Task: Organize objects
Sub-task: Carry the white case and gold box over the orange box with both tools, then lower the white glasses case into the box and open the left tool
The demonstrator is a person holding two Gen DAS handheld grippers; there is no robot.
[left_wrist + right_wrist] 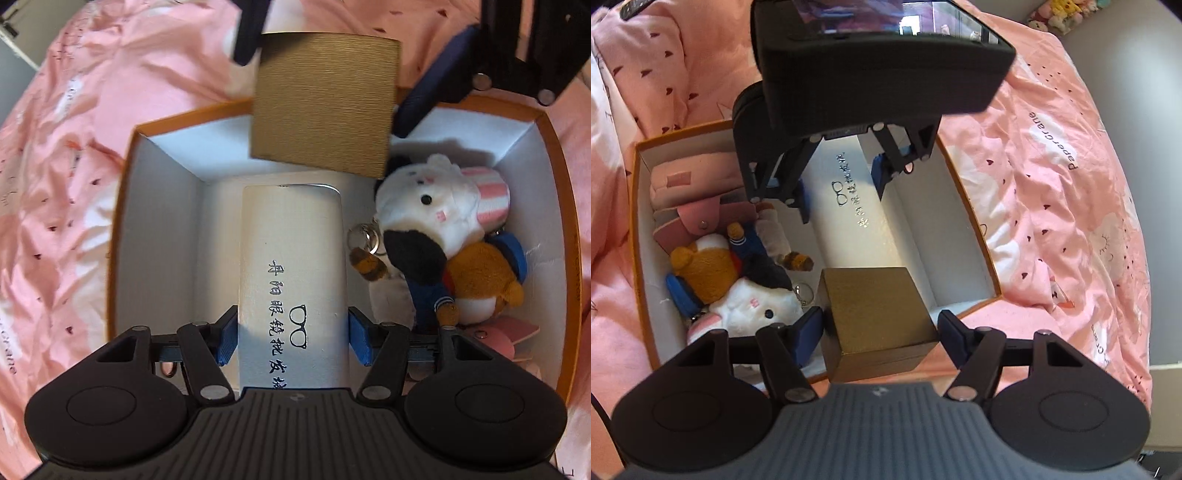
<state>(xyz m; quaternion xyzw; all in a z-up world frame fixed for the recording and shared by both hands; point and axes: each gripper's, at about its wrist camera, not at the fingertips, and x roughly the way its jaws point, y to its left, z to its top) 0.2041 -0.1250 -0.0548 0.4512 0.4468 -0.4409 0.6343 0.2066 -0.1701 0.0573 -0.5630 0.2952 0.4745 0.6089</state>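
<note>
While your left gripper [291, 332] clamps the white glasses case [293, 273] lying in the orange box [122, 229], your right gripper [881, 332] straddles the gold box [875, 310] with both pads touching its sides, plush toys [443, 236] at 3 o'clock.

White glasses case [293, 280] lies lengthwise mid-box [122, 236]; gold cube [323, 103] at its end wall; plush toys [443, 240] along one side.

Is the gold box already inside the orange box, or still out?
Partly in. The gold box hangs over the orange box's near rim, between the right hand-held gripper's fingers.
</note>
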